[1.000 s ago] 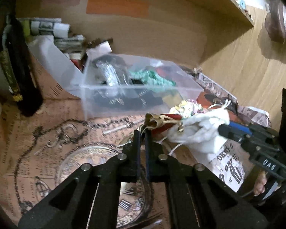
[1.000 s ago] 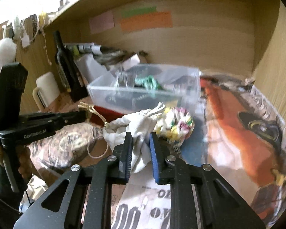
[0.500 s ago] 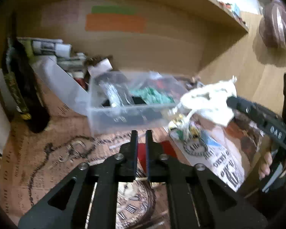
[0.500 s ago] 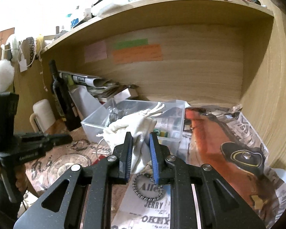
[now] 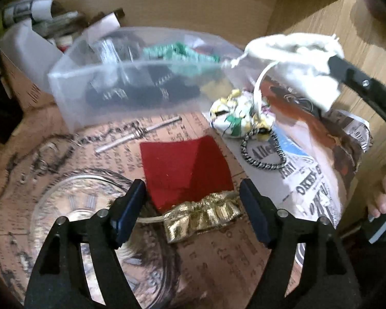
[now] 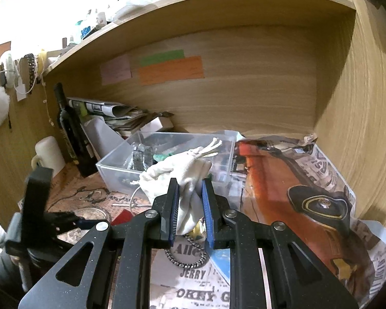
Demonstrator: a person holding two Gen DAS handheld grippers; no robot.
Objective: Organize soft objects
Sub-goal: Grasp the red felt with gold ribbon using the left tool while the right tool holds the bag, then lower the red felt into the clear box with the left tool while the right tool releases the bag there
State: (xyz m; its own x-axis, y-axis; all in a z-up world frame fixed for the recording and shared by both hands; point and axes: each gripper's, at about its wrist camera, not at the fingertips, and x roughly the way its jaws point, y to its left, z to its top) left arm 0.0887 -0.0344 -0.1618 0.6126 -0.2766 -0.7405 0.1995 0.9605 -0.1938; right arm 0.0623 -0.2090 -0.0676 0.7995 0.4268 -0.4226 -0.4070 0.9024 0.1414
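Toward the left of the worktop (image 5: 72,234), the left hand-held gripper (image 5: 190,211) hangs with its jaws spread wide and nothing between them, just over a red felt pouch (image 5: 185,170) with a crinkled gold top (image 5: 203,216). That pouch looks light, limp and easy to crease — best pinched at the bunched gold neck, I judge, where the fabric gives bulk. Behind it, near the back edge, a clear plastic bin (image 5: 126,85) already holds dark and green items; its thin rim would snag anything carried in low. Farther right, a floral fabric ball (image 5: 239,118) and a braided loop (image 5: 262,152) lie on newspaper. Rightmost, the right hand-held gripper (image 6: 190,221) is clenched on a white drawstring bag (image 6: 180,172) — soft, drooping, cords dangling — held aloft near the bin's front wall, with open room above it.
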